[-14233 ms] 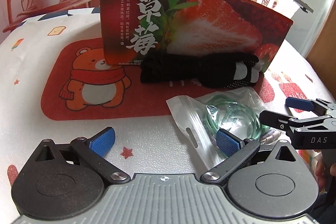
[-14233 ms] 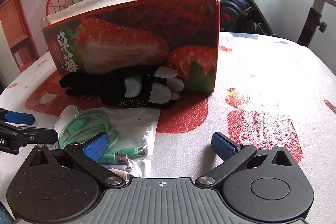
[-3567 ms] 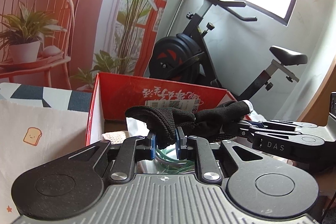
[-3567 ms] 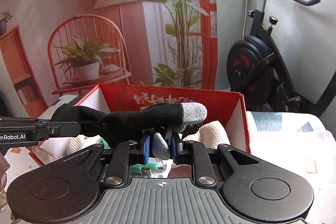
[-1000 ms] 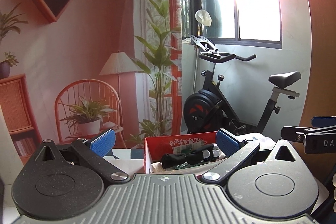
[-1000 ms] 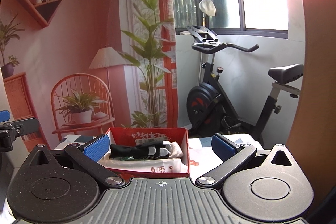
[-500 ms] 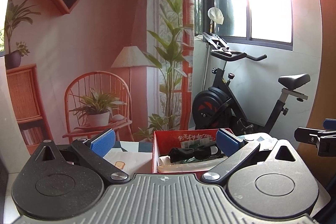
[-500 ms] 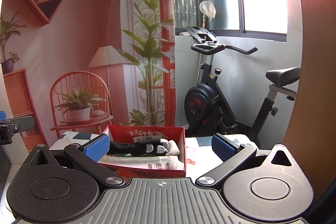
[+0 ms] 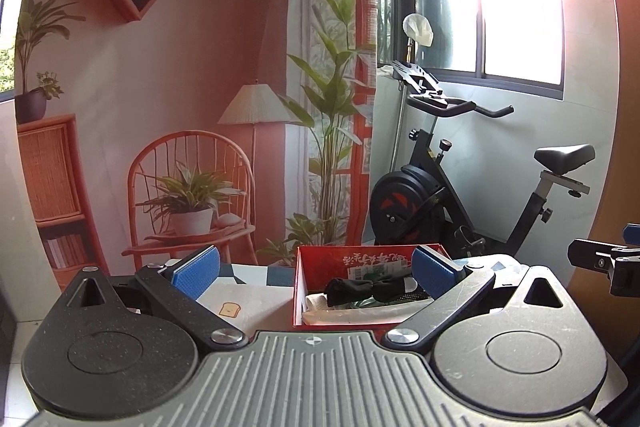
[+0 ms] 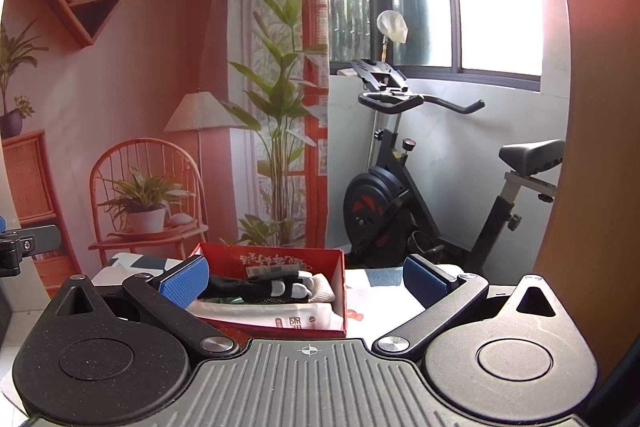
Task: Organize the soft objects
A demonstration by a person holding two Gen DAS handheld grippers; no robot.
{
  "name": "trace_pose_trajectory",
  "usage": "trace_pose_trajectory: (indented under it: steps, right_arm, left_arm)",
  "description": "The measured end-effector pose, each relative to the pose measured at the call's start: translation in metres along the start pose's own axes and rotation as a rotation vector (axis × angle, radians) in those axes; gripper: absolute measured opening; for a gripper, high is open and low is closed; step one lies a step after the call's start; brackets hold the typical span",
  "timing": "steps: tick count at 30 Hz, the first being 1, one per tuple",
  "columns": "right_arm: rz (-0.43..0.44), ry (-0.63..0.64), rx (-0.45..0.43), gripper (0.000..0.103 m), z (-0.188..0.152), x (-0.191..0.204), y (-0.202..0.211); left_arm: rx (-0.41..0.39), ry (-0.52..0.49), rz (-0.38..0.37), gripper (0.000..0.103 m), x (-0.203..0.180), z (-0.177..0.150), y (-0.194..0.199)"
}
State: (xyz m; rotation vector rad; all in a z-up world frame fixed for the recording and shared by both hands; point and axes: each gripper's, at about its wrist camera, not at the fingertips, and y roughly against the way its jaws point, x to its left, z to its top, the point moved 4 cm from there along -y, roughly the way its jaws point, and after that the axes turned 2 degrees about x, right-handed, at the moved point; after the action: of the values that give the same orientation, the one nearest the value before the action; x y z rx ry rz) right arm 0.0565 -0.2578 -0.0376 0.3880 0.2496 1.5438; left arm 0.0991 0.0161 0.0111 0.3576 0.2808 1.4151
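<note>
Left gripper (image 9: 316, 267), right gripper (image 10: 306, 277): jaws apart, empty. Gloves (image 10: 260, 285) atop overfull red box (image 10: 338, 301); seemingly loose, might slide out.

The red box (image 9: 298, 291) stands open at the top, and above its rim the air is free, so a gripper can come down from there. Inside, the black gloves (image 9: 372, 289) lie across the top of a white packet (image 10: 280, 319) and fill most of the opening. On the table (image 9: 240, 301), the left side of the box is bare cloth. Behind the far edge stands an exercise bike (image 10: 400, 195), well apart from the box.
</note>
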Motion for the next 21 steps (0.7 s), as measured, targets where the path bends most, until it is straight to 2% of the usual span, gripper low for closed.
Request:
trace_pose_trajectory:
  steps: [21]
  right_arm:
    - [0.001,-0.023,0.013,0.103,-0.003,0.0,-0.001]
  left_arm:
    - [-0.043,-0.029,-0.026,0.103,-0.003,0.0,0.011]
